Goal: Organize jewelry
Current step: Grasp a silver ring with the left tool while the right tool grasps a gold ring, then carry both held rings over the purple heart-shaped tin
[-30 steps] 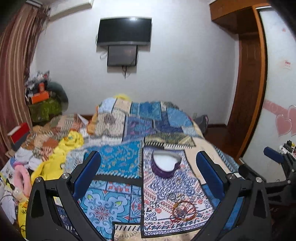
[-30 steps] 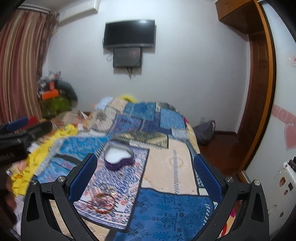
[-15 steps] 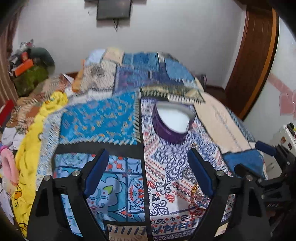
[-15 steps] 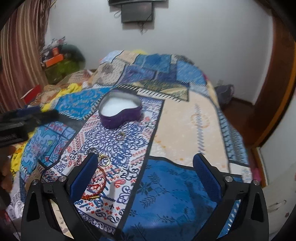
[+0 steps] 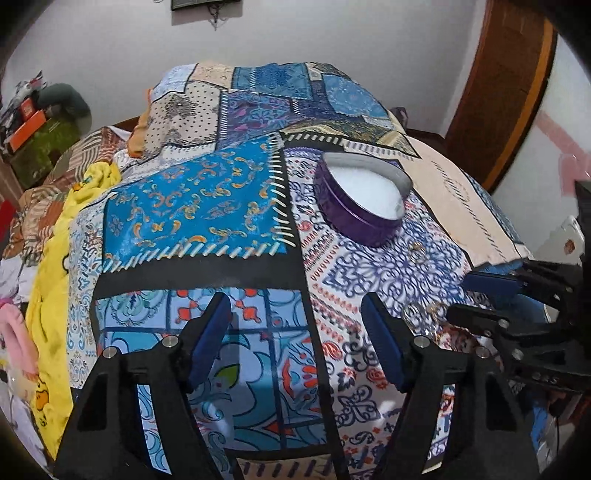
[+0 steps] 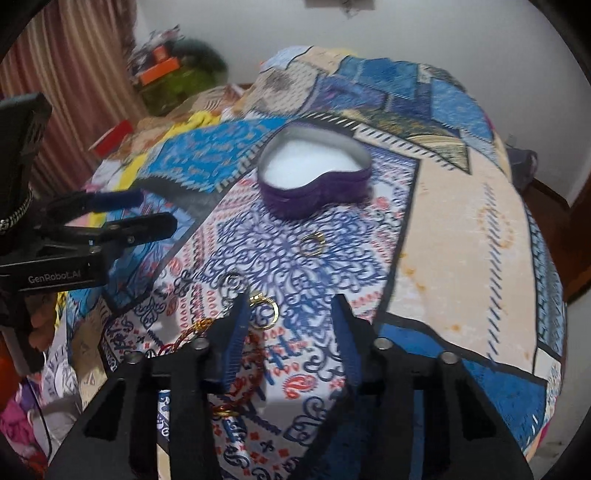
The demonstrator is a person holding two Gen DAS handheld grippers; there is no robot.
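Jewelry: several small pieces lie loose on the patterned bedspread (image 6: pixel 461 236), all in front of the box and none in it yet.
Right gripper (image 6: pixel 290 332): its jaws stand apart with nothing between them, low over the cloth.
Red bangles (image 6: pixel 240 354): they lie partly under the right gripper's left finger, with a small gold clasp (image 6: pixel 223 411) nearer the camera.
Gold ring (image 6: pixel 264 308): it lies flat, just beside the left fingertip; it seems the nearest piece to take.
Handling: the rings look light, thin and stiff, so they may slip or flip. I judge it best to pinch one across its hoop, pressing a little into the soft cloth.
Silver ring (image 6: pixel 231 282): it lies a bit further, to the left.
Second gold ring (image 6: pixel 312 243): it lies near the box but not touching it.
Left gripper (image 5: pixel 295 332): it is also parted and empty, hovering over the blue part of the bedspread, apart from the jewelry.
Heart-shaped box (image 6: pixel 314 177): purple, without lid, white lining, empty.
Far: a white wall (image 5: pixel 332 33) and a wooden door (image 5: pixel 506 85).
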